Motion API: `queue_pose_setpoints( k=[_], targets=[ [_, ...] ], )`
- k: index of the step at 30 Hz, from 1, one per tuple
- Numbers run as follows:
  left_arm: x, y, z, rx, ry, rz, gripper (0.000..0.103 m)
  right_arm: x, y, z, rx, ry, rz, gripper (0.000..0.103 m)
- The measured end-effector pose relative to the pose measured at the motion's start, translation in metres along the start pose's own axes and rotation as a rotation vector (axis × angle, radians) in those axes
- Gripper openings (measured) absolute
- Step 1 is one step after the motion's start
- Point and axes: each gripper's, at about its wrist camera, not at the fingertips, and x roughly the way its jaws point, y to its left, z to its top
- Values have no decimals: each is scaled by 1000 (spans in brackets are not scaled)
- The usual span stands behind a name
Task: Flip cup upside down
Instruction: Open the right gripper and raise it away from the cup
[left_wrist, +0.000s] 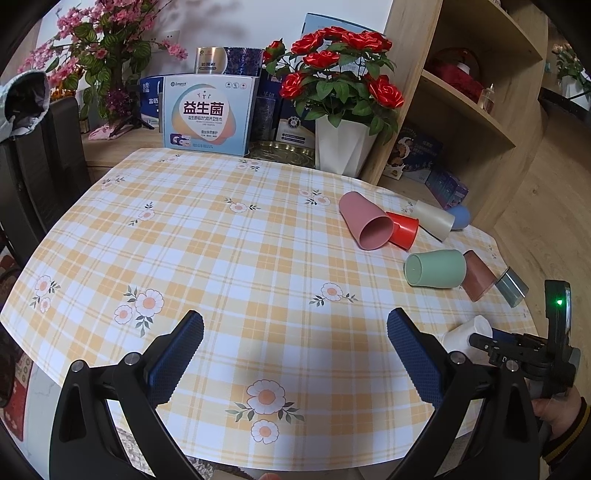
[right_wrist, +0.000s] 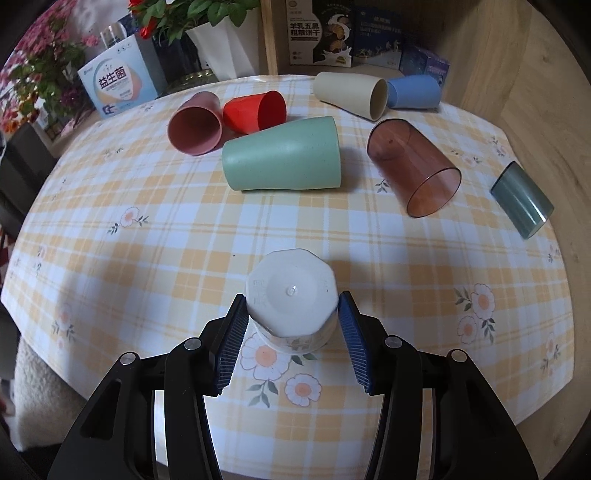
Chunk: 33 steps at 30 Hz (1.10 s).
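White faceted cup (right_wrist: 291, 299), base up

We've got loads of open tablecloth (left_wrist: 229, 258) on the left; the far right is jammed with tipped cups, green cup (right_wrist: 282, 158) and brown tumbler (right_wrist: 413, 168) nearest.

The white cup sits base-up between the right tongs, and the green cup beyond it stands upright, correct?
Not quite. The green cup lies on its side on the tablecloth, as the right wrist view shows. The rest holds: the white cup sits base-up between the right tongs.
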Motion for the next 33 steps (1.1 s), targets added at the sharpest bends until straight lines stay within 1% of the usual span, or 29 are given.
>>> queue_pose_setpoints(
  k=[3, 5, 8, 9, 10, 12, 13, 17, 22, 25, 28, 33],
  targets=[
    [-3, -2, 2, 8, -5, 10, 97, 0, -3, 0, 17, -3, 7, 50],
    [-6, -5, 3, 23, -13, 22, 97, -1, -6, 0, 37, -7, 31, 50],
    [-10, -10, 6, 46, -19, 37, 97, -6, -8, 0, 50, -26, 40, 56],
    [-12, -12, 7, 51, -20, 39, 97, -9, -8, 0, 49, -38, 47, 64],
    [-13, -14, 8, 57, -22, 40, 97, -12, -7, 1, 48, -49, 51, 69],
    [-18, -19, 11, 73, -28, 41, 97, -19, -7, 1, 49, -65, 51, 83],
    [-20, -22, 13, 81, -29, 40, 97, -23, -7, 2, 53, -74, 51, 87],
    [-30, -31, 19, 100, -35, 27, 97, -49, -10, 2, 92, -151, 48, 88],
    [-49, -45, 30, 139, -55, 40, 97, -82, -7, 5, 112, -195, 90, 88],
    [-64, -56, 36, 173, -90, 32, 97, -105, -3, 6, 103, -218, 123, 88],
    [-84, -68, 43, 205, -143, 23, 97, -132, 5, 7, 90, -255, 97, 88],
    [-117, -89, 55, 247, -233, 13, 97, -184, 11, 12, 80, -354, 82, 88]
  ],
)
